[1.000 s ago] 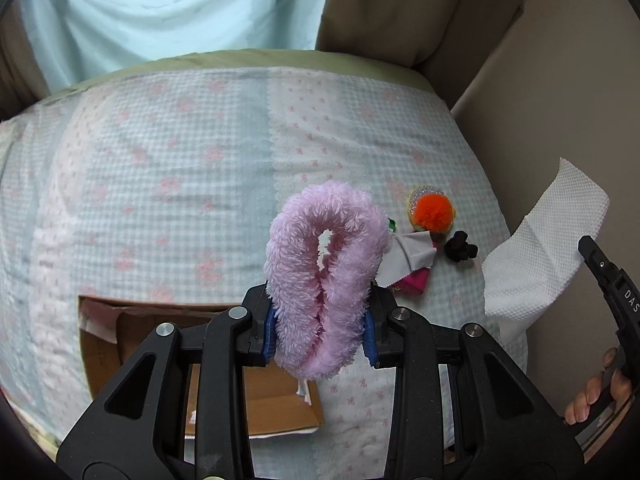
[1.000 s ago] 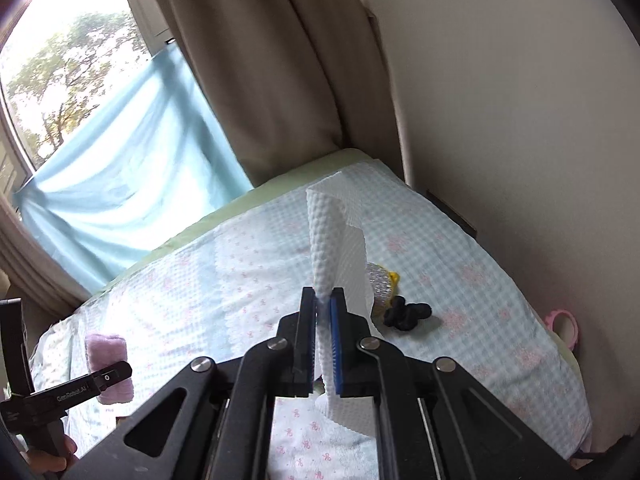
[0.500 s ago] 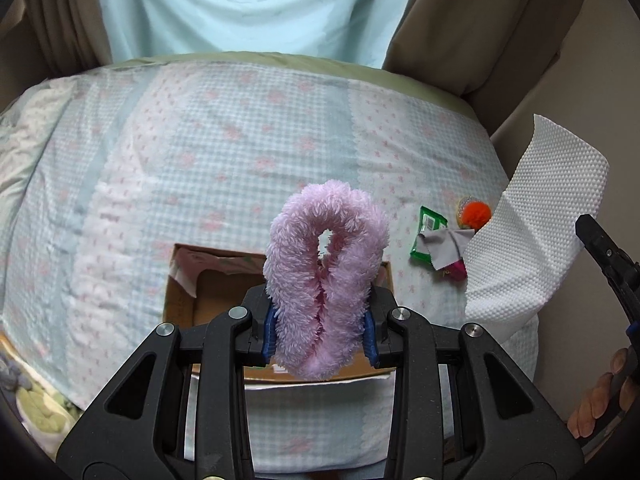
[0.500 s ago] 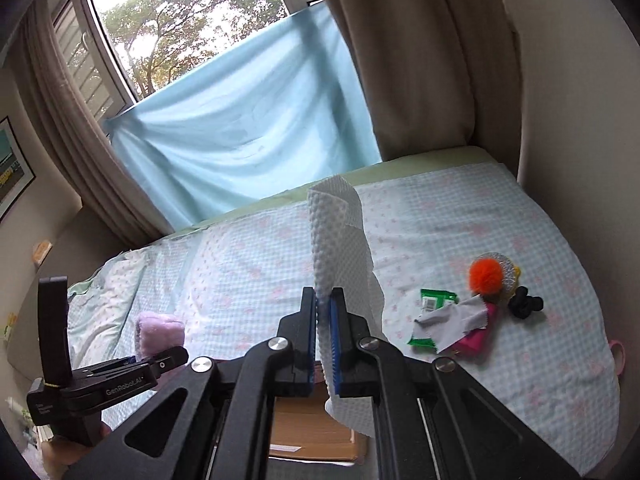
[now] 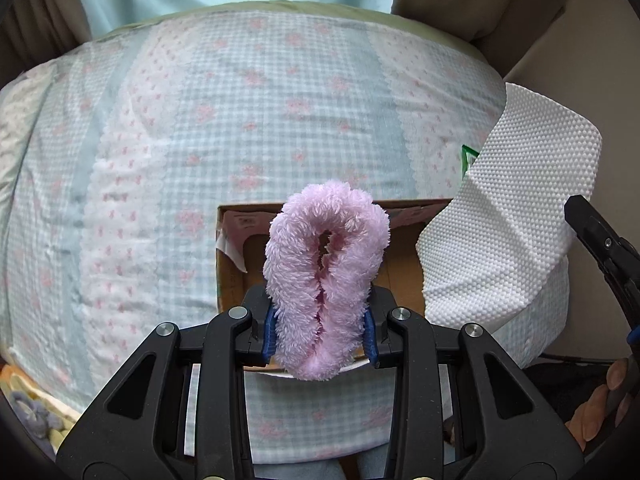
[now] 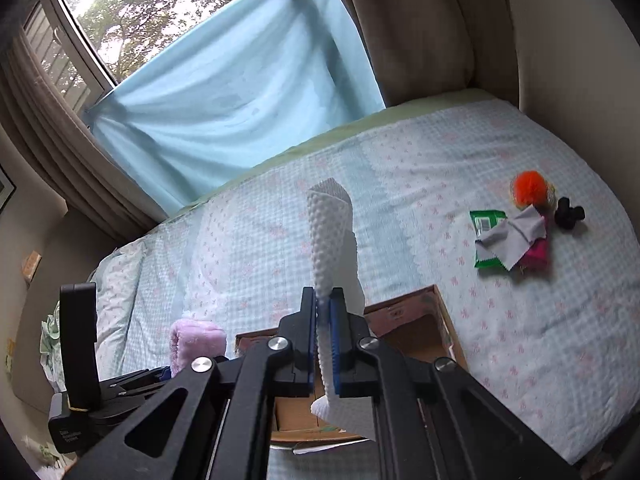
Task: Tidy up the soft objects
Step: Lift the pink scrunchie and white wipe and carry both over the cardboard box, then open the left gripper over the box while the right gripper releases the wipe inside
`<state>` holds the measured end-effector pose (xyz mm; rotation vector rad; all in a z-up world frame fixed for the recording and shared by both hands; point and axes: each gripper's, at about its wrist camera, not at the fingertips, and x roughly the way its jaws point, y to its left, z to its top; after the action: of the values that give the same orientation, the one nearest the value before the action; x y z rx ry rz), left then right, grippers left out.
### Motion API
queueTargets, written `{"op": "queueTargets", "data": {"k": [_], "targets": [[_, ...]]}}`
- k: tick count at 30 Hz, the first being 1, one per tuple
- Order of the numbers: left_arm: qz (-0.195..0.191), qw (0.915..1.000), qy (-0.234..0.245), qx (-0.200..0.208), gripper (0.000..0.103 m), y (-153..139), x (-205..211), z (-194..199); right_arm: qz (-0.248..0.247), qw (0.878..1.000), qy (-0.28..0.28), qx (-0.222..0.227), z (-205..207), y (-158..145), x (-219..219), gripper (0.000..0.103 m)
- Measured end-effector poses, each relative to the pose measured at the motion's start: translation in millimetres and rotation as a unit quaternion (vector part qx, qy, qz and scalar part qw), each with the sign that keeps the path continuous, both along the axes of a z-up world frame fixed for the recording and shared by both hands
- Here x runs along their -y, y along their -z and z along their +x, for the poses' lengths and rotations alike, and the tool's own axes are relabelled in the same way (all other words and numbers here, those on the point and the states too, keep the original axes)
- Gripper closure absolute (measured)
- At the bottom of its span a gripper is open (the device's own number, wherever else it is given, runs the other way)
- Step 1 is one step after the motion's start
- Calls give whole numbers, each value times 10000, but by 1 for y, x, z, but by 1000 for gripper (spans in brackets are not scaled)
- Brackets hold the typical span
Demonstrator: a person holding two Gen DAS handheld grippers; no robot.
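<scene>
My left gripper (image 5: 320,334) is shut on a fluffy pink cloth (image 5: 326,272), folded into a loop and held above an open cardboard box (image 5: 232,276) on the bed. The right wrist view shows the same pink cloth (image 6: 198,340) at the lower left, over the box (image 6: 432,332). My right gripper (image 6: 324,344) is shut on a white embossed paper towel (image 6: 332,236) that stands up from the jaws. That towel (image 5: 516,236) hangs at the right of the left wrist view, over the box's right end.
The bed has a pale checked cover (image 6: 520,340). On its right part lie an orange pom-pom (image 6: 530,187), a small black item (image 6: 570,213), a grey cloth (image 6: 512,236), a green packet (image 6: 486,220) and a magenta item (image 6: 538,256). A blue curtain (image 6: 240,80) hangs behind.
Both grippers have travelled left across the bed with their loads. The box now lies directly under them, and the small pile has slid to the right of both views.
</scene>
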<state>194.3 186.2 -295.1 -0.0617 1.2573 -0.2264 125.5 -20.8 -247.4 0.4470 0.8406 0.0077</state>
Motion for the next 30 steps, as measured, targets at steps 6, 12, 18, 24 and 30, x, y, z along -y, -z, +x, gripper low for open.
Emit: {"op": "queueTargets", "data": {"k": [6,12,18,24,30], "targets": [[52,9991,268,-325,74,46,-2,9,-22,9982,299,-524,4,50,-11,97],[185,9971,495,-539,74,82,4,14,-184,9939,489,-969,13,89,-9,97],[539,9913,1073,-531,70,116,27,22,-38,9865,505,-1560,30,138,0,97],[471,9893,1233,-620,0,135,31,25,242,9782,613,-1969,38,173,20,69],[563,9878,1264,-716,0,136,27,21,194,9825,659,-1731,34,159,32,0]]}}
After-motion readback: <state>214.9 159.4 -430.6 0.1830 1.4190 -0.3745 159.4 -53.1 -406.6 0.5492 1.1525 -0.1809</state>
